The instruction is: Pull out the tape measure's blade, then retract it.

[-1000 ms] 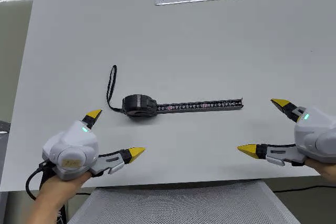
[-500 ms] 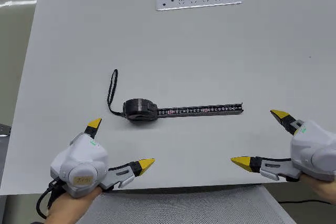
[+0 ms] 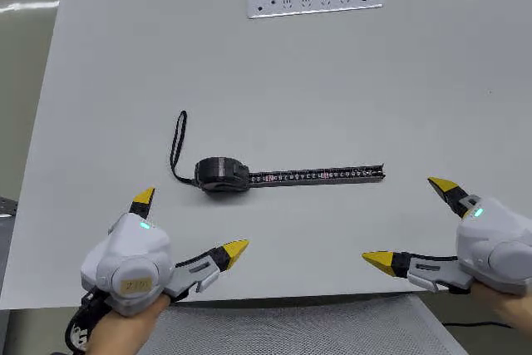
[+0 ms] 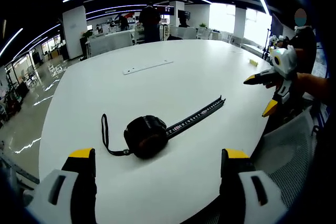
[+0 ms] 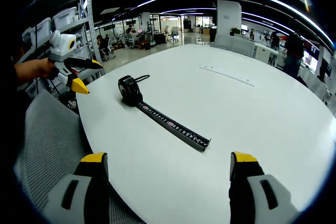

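A black tape measure [image 3: 221,175] lies on the white table [image 3: 274,81], its dark blade [image 3: 317,175] drawn out to the right and a wrist strap [image 3: 176,143] looping off to the left. The case [image 4: 146,136] and blade [image 4: 197,115] lie ahead in the left gripper view; case [image 5: 126,87] and blade [image 5: 173,125] lie ahead in the right gripper view too. My left gripper [image 3: 189,224] hovers open near the front edge, below and left of the case. My right gripper [image 3: 411,224] is open at the front right, beyond the blade's tip. Neither touches the tape.
A white power strip [image 3: 316,2] lies at the table's far side. A grey mesh chair seat [image 3: 291,326] sits just below the front edge. Desks, shelving and several people stand in the office beyond the table.
Both grippers have drawn back slightly toward the front edge. The tape measure and its extended blade have stayed put; the head camera has shifted a little.
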Motion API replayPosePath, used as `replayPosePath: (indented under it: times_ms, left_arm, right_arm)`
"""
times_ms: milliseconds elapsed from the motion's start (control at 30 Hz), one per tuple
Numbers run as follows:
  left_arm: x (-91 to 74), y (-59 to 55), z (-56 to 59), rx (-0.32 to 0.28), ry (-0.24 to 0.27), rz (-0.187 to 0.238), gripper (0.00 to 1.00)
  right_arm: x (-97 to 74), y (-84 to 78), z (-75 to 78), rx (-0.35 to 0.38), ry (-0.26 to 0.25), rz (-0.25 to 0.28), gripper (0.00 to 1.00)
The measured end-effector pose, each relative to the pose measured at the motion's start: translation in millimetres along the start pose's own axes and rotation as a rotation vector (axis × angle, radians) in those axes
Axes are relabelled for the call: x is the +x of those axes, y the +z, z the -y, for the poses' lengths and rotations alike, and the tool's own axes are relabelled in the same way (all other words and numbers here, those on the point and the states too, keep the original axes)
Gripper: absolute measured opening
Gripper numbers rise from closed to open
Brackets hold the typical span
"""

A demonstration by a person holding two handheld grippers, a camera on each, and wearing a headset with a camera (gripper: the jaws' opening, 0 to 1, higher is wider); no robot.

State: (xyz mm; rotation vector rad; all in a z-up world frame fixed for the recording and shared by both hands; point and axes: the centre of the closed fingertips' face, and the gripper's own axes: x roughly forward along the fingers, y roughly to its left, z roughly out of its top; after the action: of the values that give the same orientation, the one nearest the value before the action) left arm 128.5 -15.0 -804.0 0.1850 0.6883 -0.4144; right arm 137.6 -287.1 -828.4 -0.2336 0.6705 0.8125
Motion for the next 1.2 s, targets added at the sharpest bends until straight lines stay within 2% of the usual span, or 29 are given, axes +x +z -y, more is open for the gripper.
replayPosePath:
  times_ms: [433, 700, 867, 1200]
  left_arm:
    - [7.0, 3.6, 0.1, -0.081, 0.077, 0.022, 0.99]
    - [15.1, 3.9, 6.4, -0.095, 0.109, 0.029, 0.99]
    - [17.5, 6.1, 2.2, -0.121, 0.152, 0.057, 0.99]
    - [25.8, 5.2, -0.6, -0.155, 0.181, 0.073, 0.98]
  right_arm:
    - [-0.9, 2.0, 0.7, 0.023, -0.017, 0.003, 0.98]
    - [0.7, 0.1, -3.5, 0.03, -0.01, -0.002, 0.97]
    - [1.2, -0.5, -5.2, 0.033, -0.003, -0.002, 0.97]
    - [-0.3, -1.7, -2.9, 0.021, 0.006, -0.001, 0.95]
